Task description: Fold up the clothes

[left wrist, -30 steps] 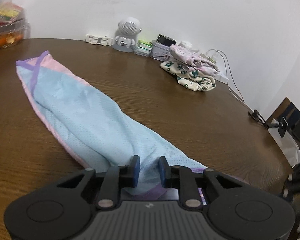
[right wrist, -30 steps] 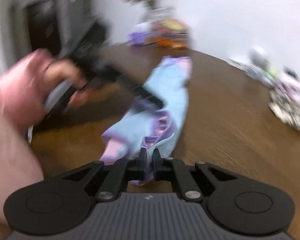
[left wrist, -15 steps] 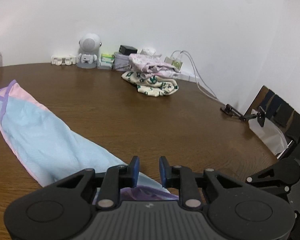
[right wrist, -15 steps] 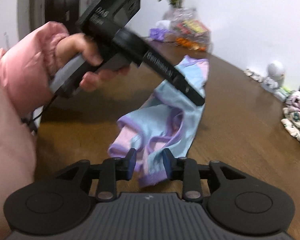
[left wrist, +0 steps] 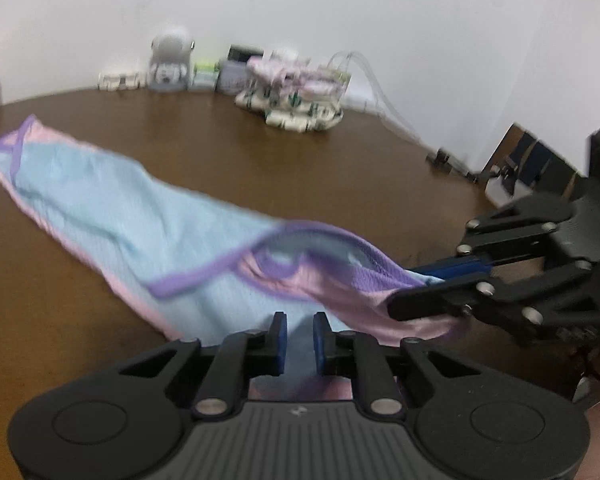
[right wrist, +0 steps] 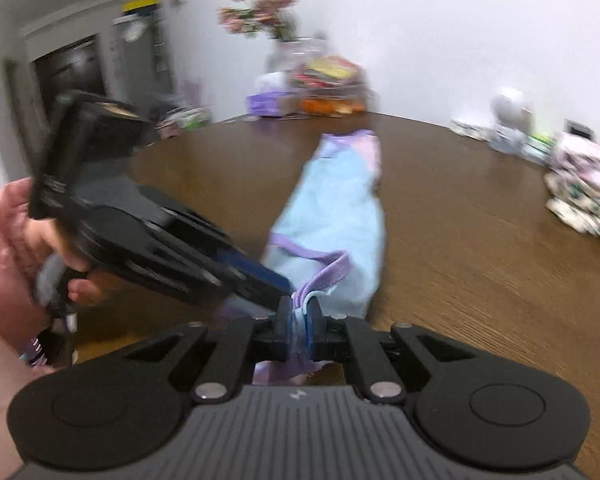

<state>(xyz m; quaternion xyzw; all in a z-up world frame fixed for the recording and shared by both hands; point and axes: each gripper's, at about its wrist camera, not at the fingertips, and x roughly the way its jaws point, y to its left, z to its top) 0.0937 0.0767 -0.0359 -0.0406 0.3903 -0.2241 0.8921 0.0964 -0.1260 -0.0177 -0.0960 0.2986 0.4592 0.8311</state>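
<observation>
Garment [left wrist: 112, 220] blurred, near hem hidden inside right claw [right wrist: 298, 326].

Even indoor light; motion blur; dark fisheye corners.

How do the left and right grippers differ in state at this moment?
The right gripper is shut on the blue-and-pink garment, pinching its purple-trimmed end; the left gripper is open, with only cloth showing in the gap between its fingers. The right gripper lifts its end off the table; the left gripper lifts nothing. Both are black with blue pads, at the garment's near end.
</observation>
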